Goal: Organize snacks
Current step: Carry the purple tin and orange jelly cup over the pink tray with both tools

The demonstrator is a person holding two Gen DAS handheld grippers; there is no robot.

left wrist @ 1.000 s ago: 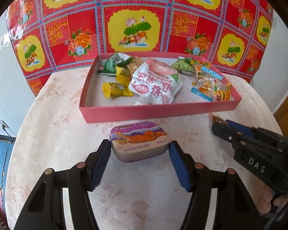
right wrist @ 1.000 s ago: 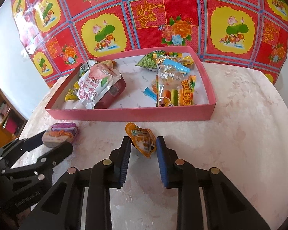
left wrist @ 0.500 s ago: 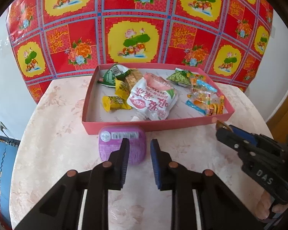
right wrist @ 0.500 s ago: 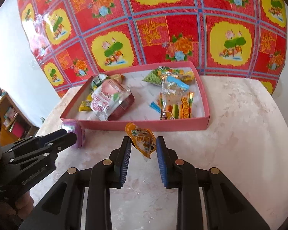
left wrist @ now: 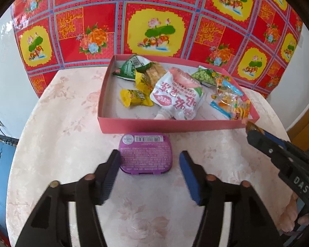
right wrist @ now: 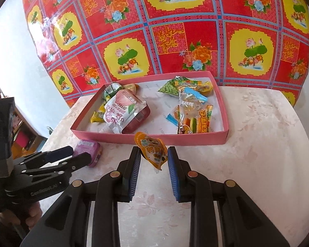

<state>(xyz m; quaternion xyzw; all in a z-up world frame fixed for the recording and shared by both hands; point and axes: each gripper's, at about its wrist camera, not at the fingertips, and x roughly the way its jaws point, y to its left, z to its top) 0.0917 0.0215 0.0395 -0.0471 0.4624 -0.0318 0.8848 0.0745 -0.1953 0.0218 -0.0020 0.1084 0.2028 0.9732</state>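
1. Flipped since the earliest frame, the purple tin is now seen label-side up, with its barcode showing, where its picture lid was seen a second ago.
2. Half a second ago the left tool was nearly shut behind the tin; its jaws are now opening, and the tin is seen lying on the surface between the blue pads, the left one close to its edge and the right one clear of it.
3. The tin is placed at lower centre of the left view, just in front of the near wall of the pink tray.
4. In the tray, at frame centre, a white pouch, yellow packets and a clear candy bag are held.
5. The right tool is clamped on an orange snack sachet, which is held upright at centre of the right view, in front of the tray's near wall.
6. At lower left of the right view, the left tool and the tin are seen.
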